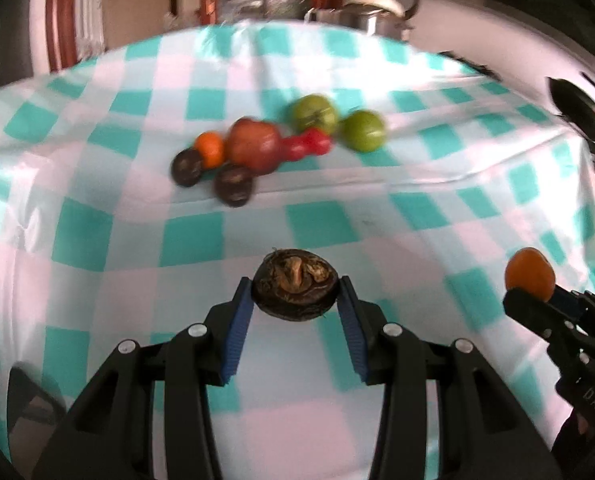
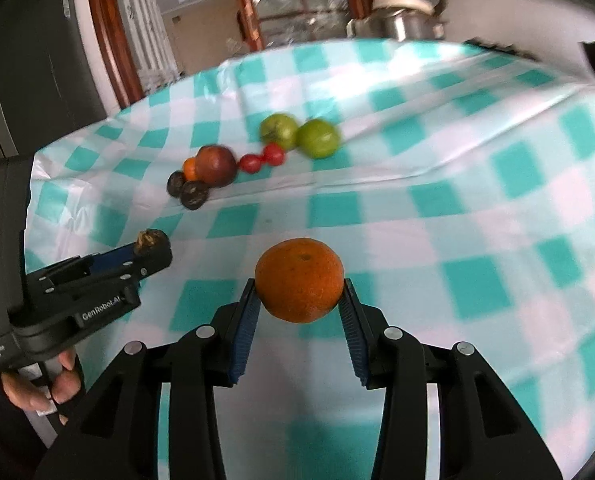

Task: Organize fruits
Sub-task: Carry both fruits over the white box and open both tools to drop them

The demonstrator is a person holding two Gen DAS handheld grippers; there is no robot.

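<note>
Orange fruit (image 2: 299,280) clamped between right tongs (image 2: 299,294) fingertips.

A teal-and-white checked tablecloth (image 2: 477,208) is covering the table. Behind it, a red-brown wooden window frame (image 2: 105,40) is letting in daylight, while a metal kettle (image 2: 401,14) is sitting near the white wall (image 1: 477,32).
</note>
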